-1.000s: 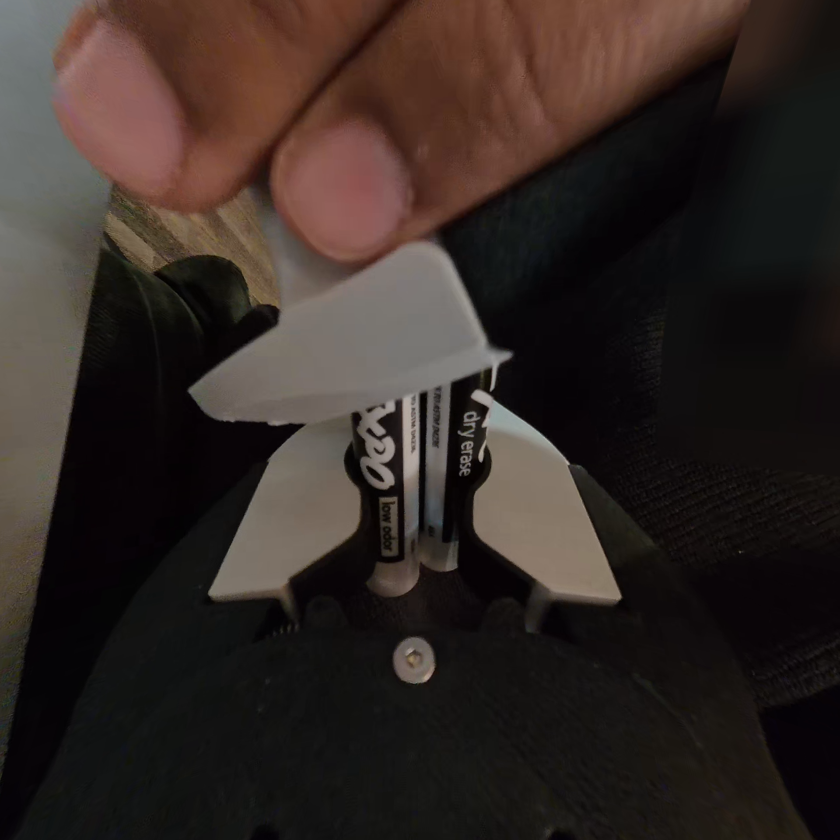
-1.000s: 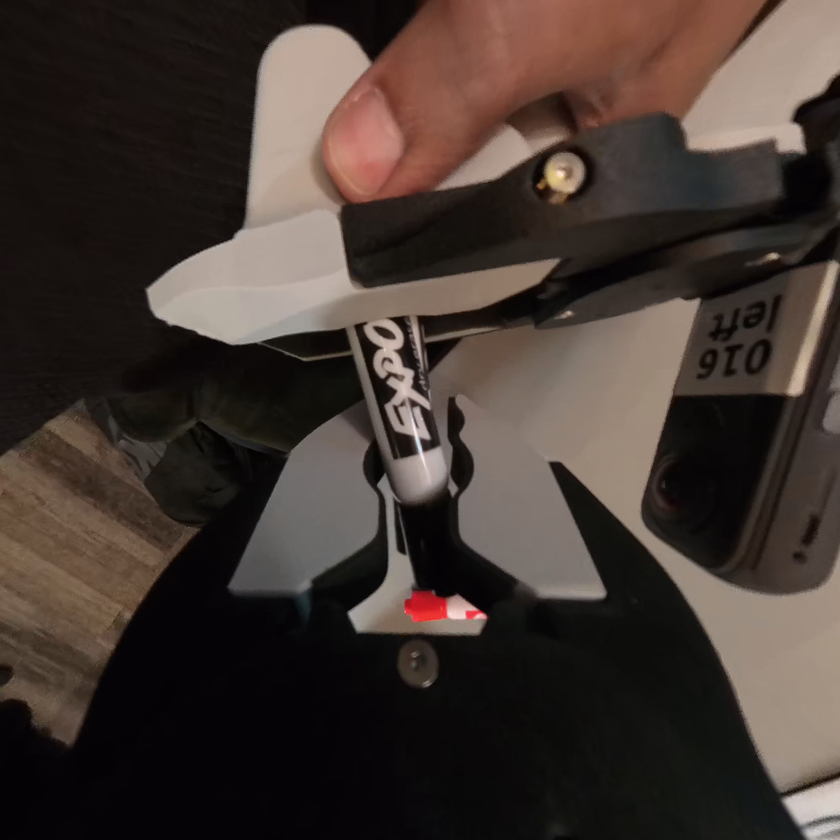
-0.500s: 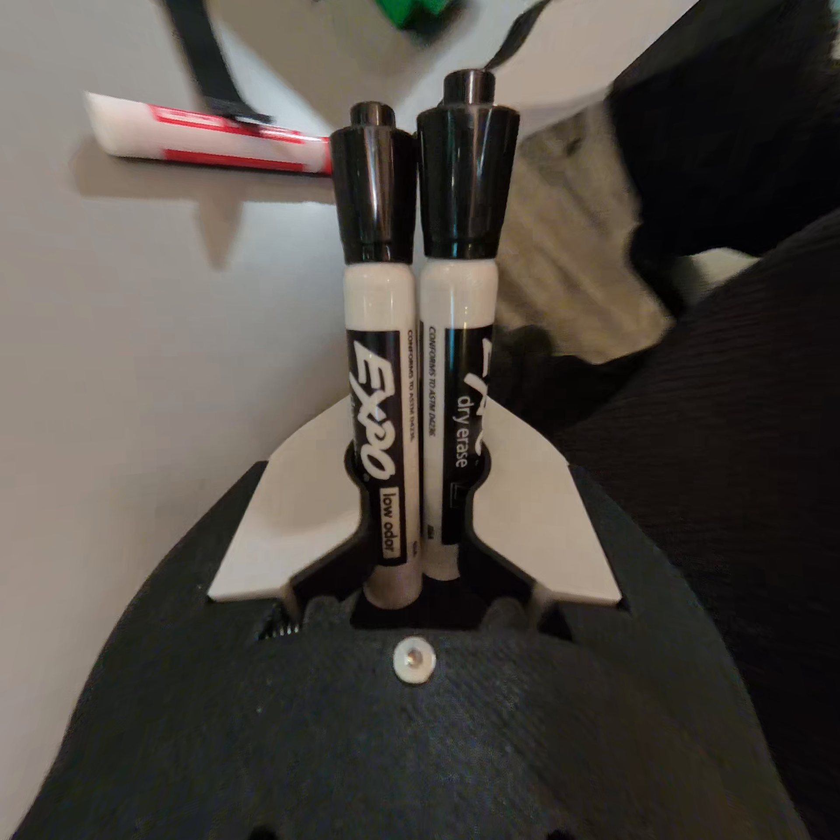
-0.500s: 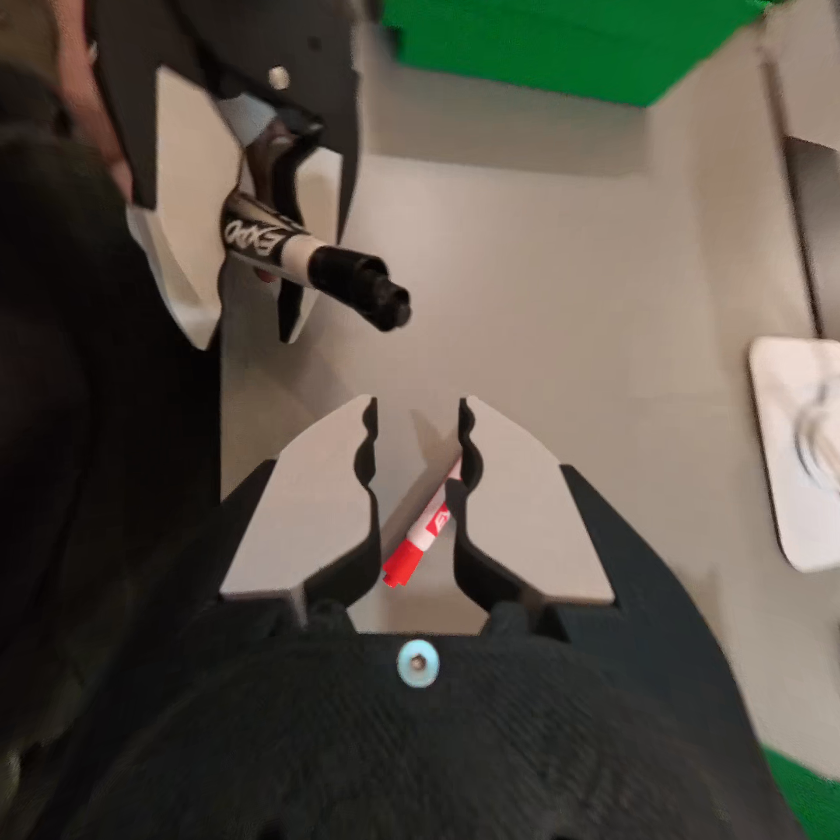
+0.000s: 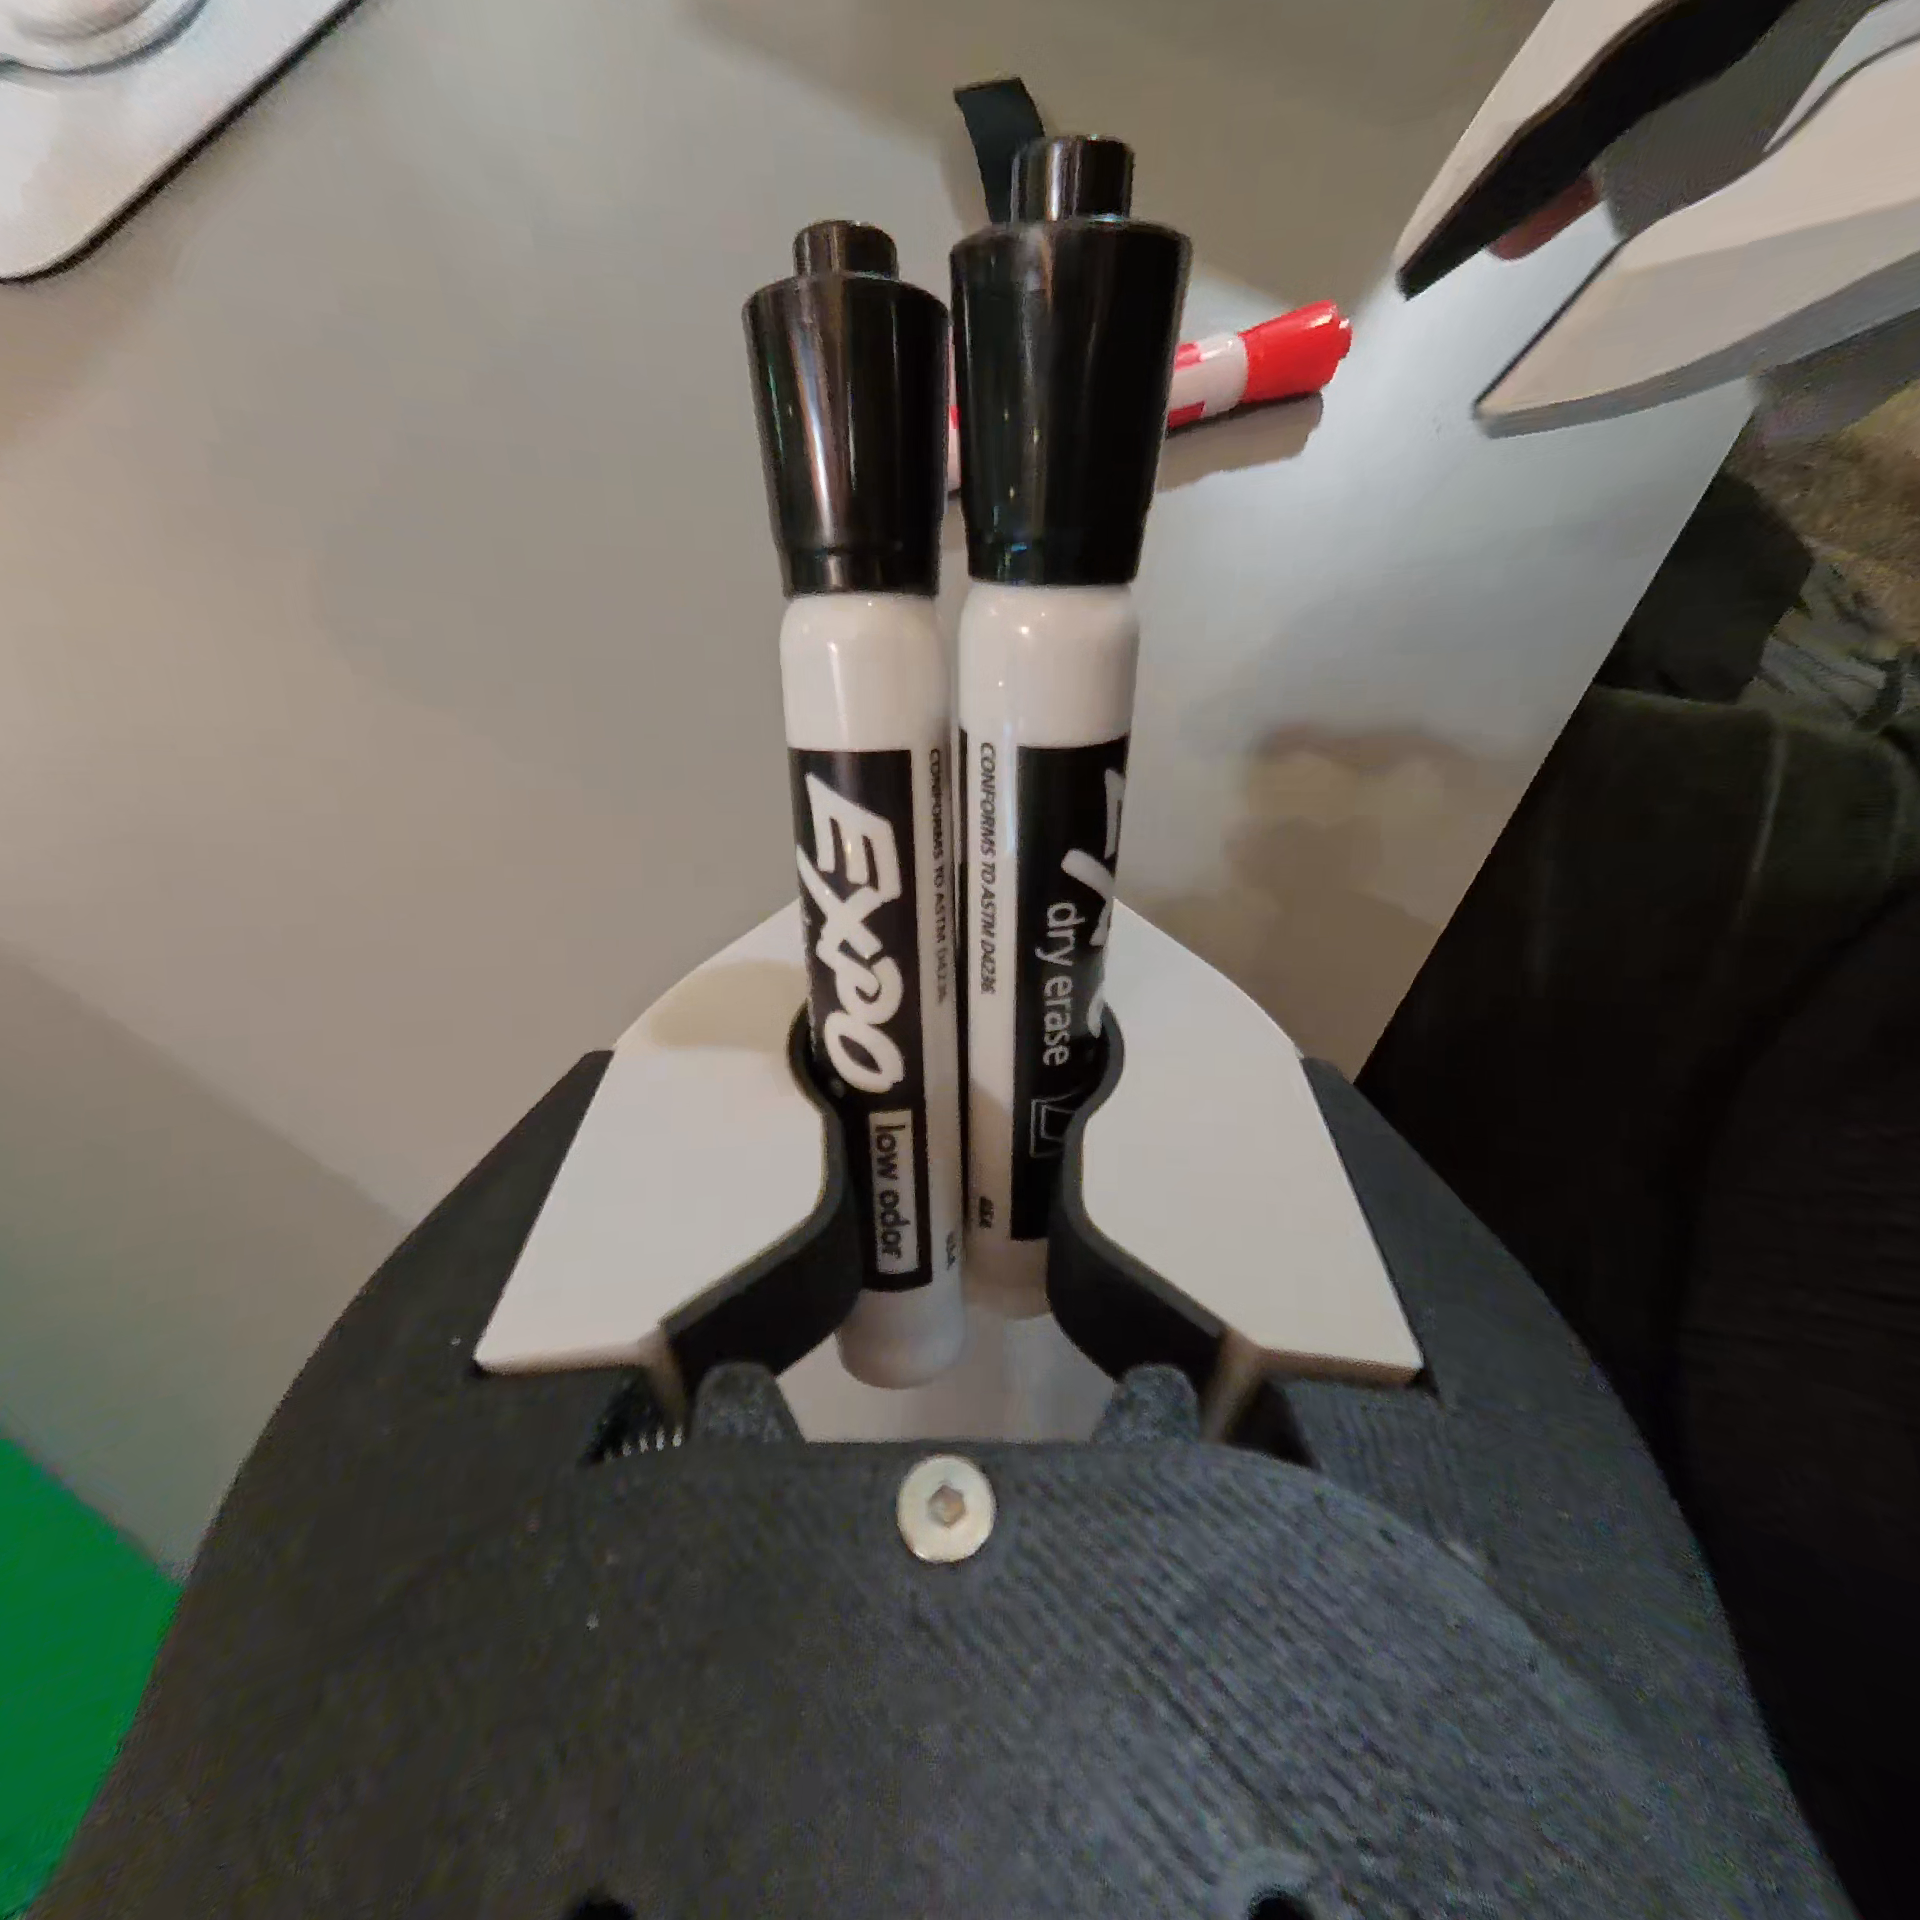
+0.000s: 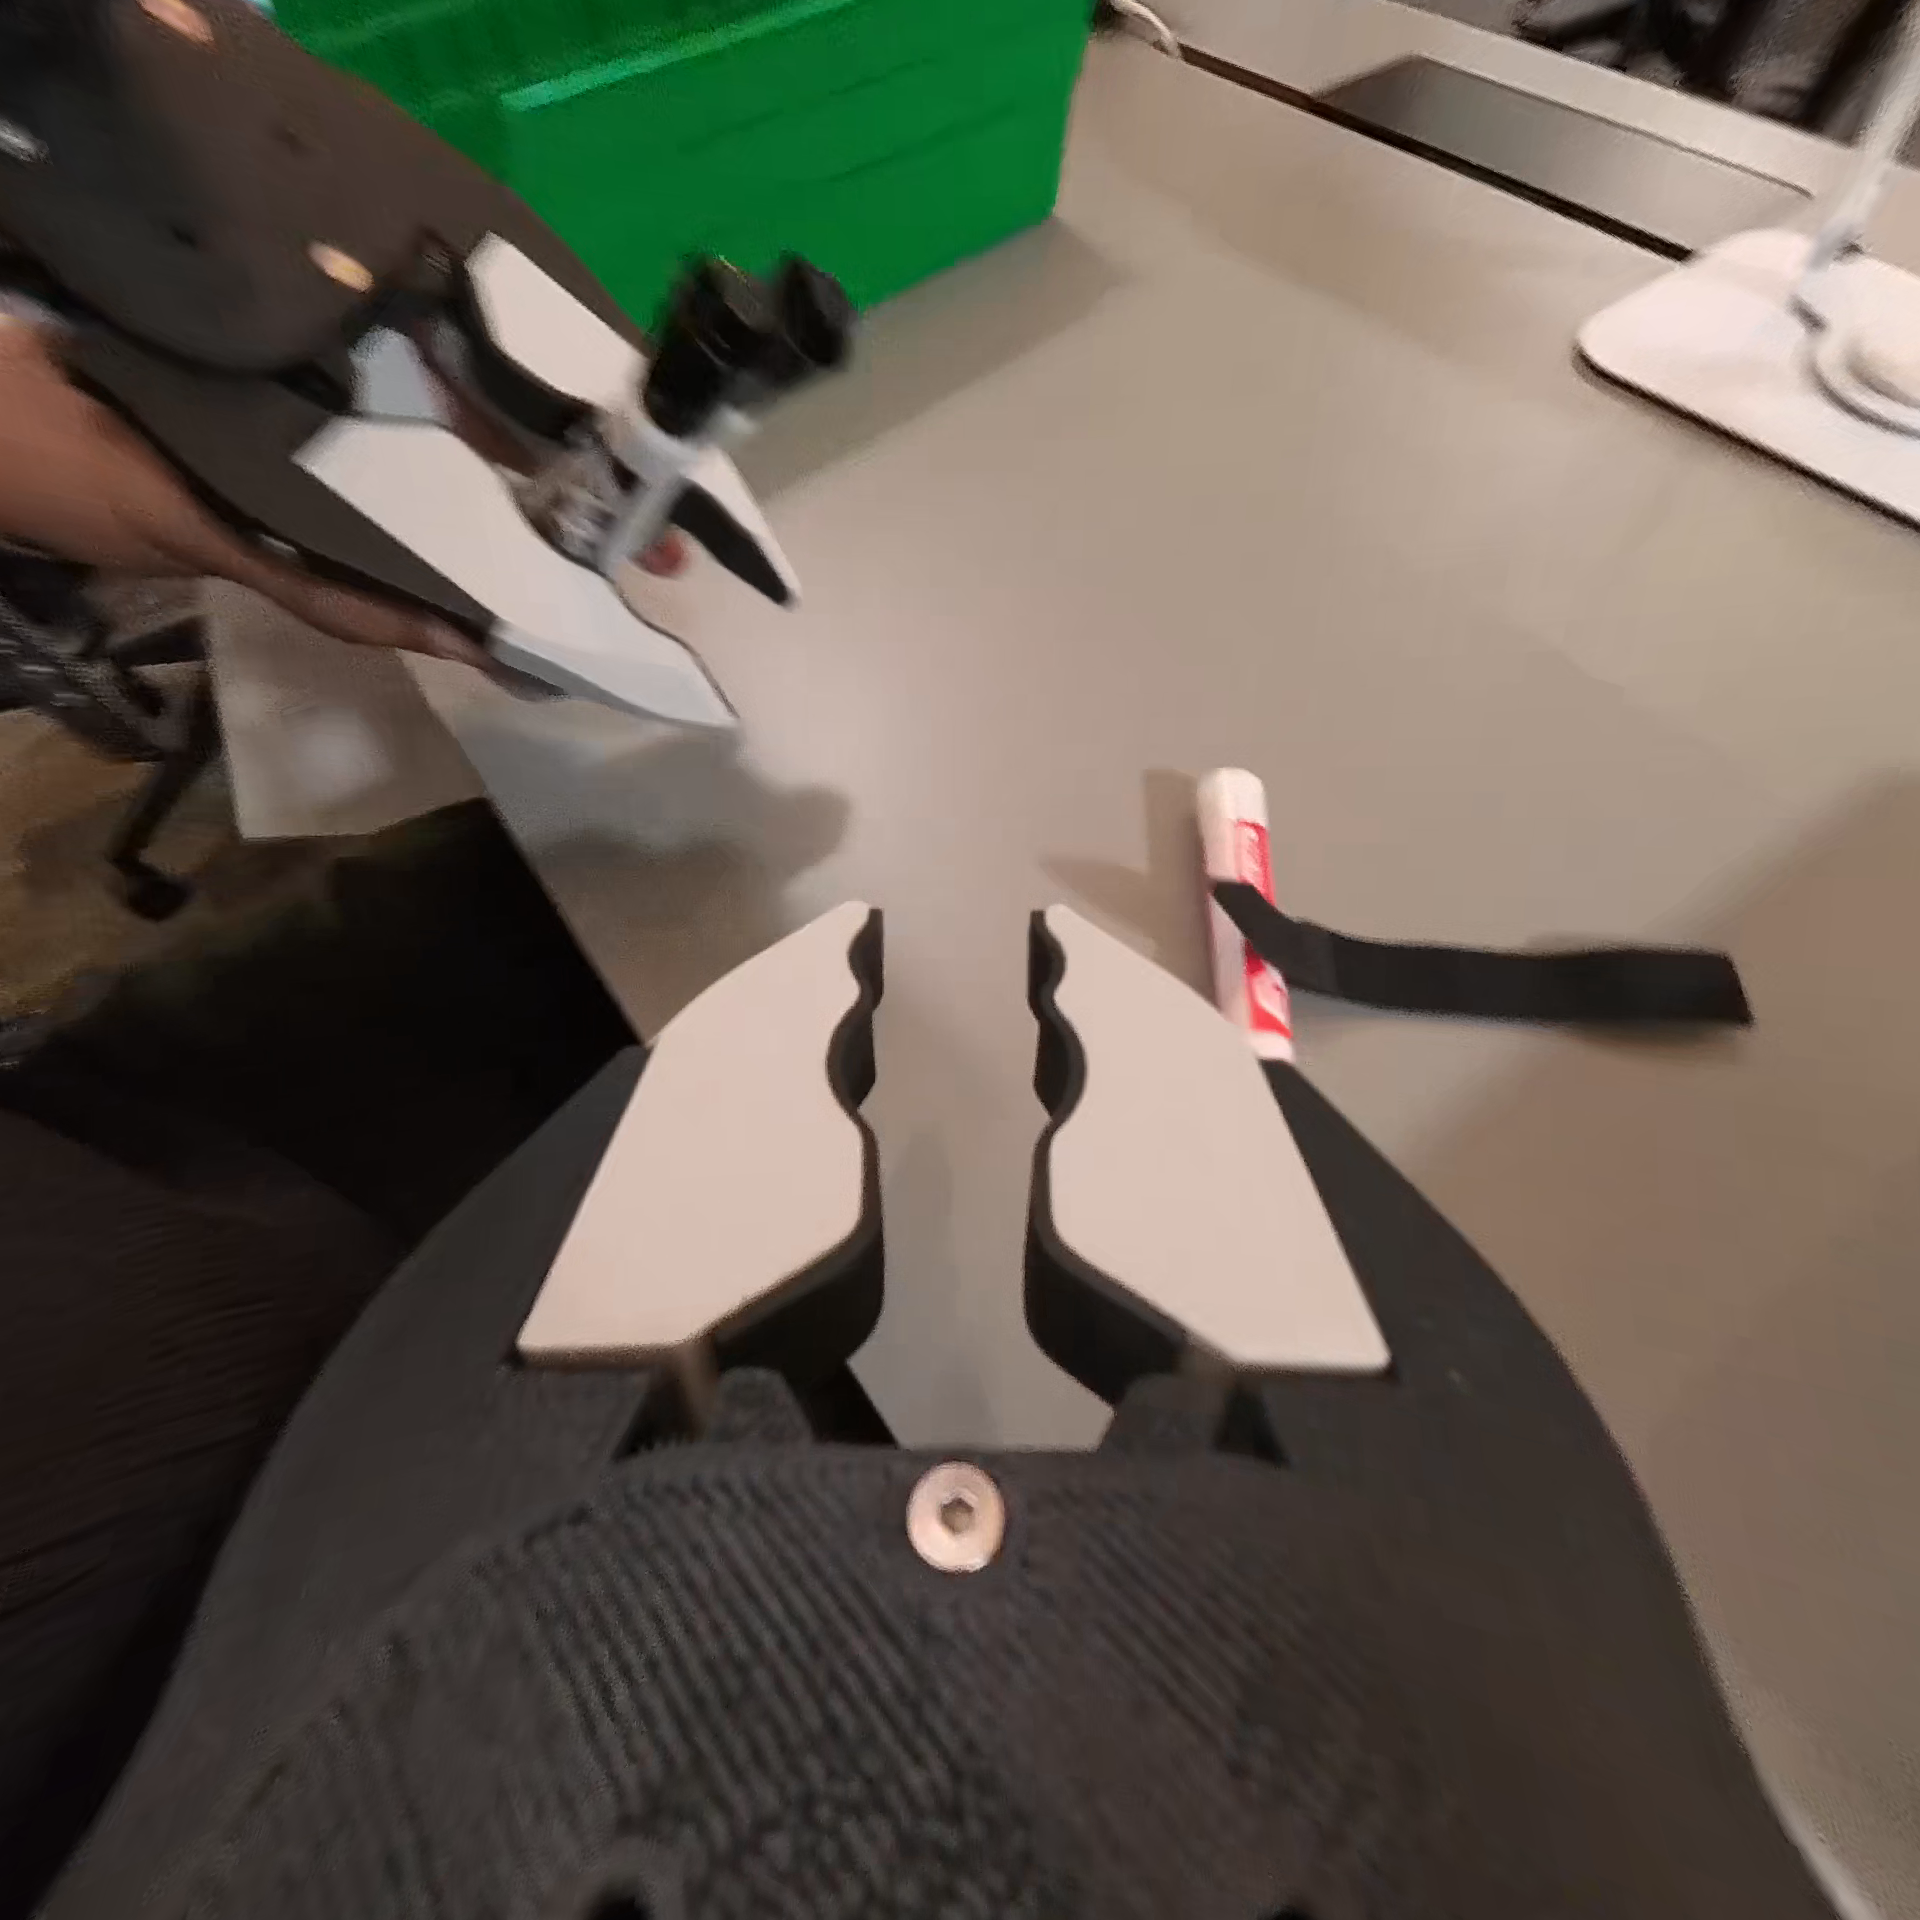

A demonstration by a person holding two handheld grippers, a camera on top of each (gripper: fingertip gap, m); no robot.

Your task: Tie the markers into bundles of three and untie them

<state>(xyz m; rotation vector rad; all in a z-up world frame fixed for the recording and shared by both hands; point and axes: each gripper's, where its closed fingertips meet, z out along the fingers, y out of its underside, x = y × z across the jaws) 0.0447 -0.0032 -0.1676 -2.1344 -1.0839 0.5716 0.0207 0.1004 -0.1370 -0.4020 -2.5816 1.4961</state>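
Grey table (image 6: 1299, 582) fills both views; green bin (image 6: 790, 135) at far edge, white pad (image 6: 1756, 384) far right. L gripper (image 5: 956, 997) pinches two black-capped markers (image 5: 951, 790) side by side, caps fwd, above table. R gripper (image 6: 956, 935) spread, nothing between fingers. Red-and-white marker (image 6: 1242, 904) lies just beside R's right finger, black strap (image 6: 1455, 971) over it, prob. touching.

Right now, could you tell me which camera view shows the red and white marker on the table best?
The right wrist view: the red and white marker lies in plain sight on the grey table, with a black strap across it and only its near end behind the right gripper. In the left wrist view, the two black markers hide most of it.
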